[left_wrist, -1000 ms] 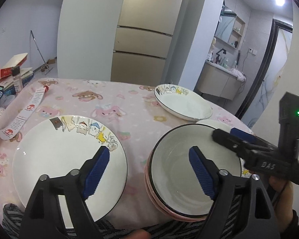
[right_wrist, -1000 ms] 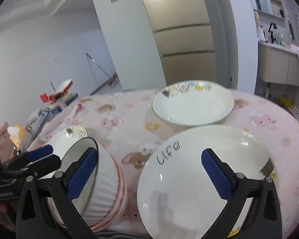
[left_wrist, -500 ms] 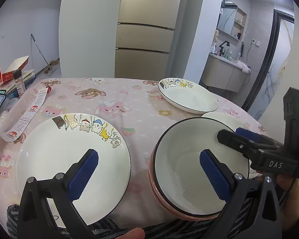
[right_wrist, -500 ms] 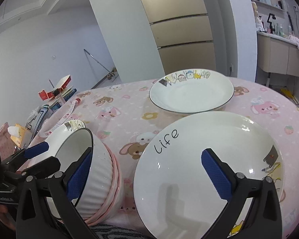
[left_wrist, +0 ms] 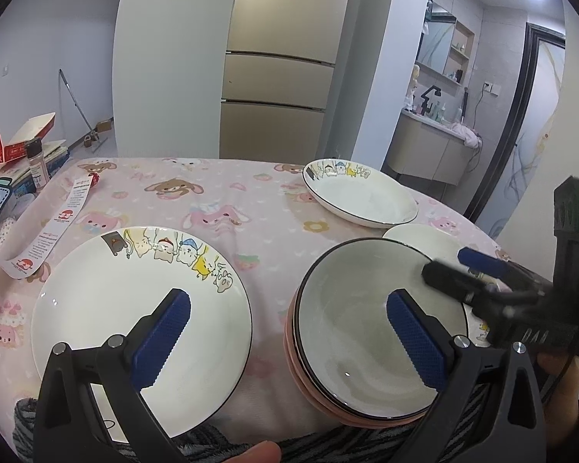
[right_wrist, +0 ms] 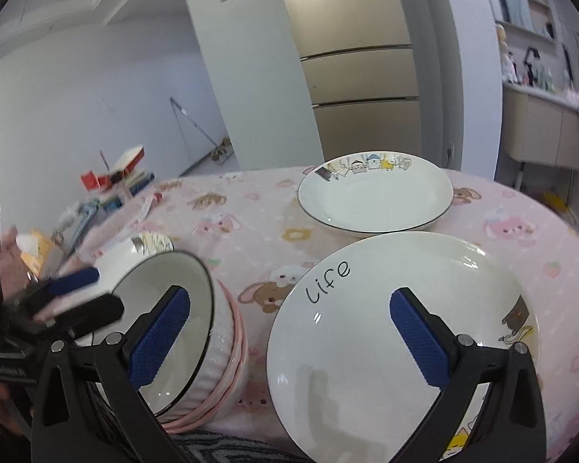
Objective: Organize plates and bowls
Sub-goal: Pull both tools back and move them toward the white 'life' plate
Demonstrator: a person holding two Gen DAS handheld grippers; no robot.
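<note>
A white bowl with a black rim (left_wrist: 366,332) sits nested in a pink bowl (left_wrist: 301,370) near the table's front edge; the stack also shows in the right wrist view (right_wrist: 197,332). A cartoon-rimmed plate (left_wrist: 135,308) lies to its left. A "Life" plate (right_wrist: 386,332) lies to its right, and a deep cartoon plate (right_wrist: 374,200) sits behind. My left gripper (left_wrist: 289,339) is open and empty, above the gap between the left plate and the bowls. My right gripper (right_wrist: 289,339) is open and empty, above the bowls and the "Life" plate.
The pink cartoon tablecloth (left_wrist: 227,200) covers a round table. A paper strip (left_wrist: 58,227), a spice jar (left_wrist: 36,162) and stacked books and boxes (left_wrist: 15,142) sit at the left edge. A fridge (left_wrist: 278,77) stands behind the table.
Both grippers have pulled back and risen a little from the dishes, and the left jaws have opened wider. The dishes have not moved.
</note>
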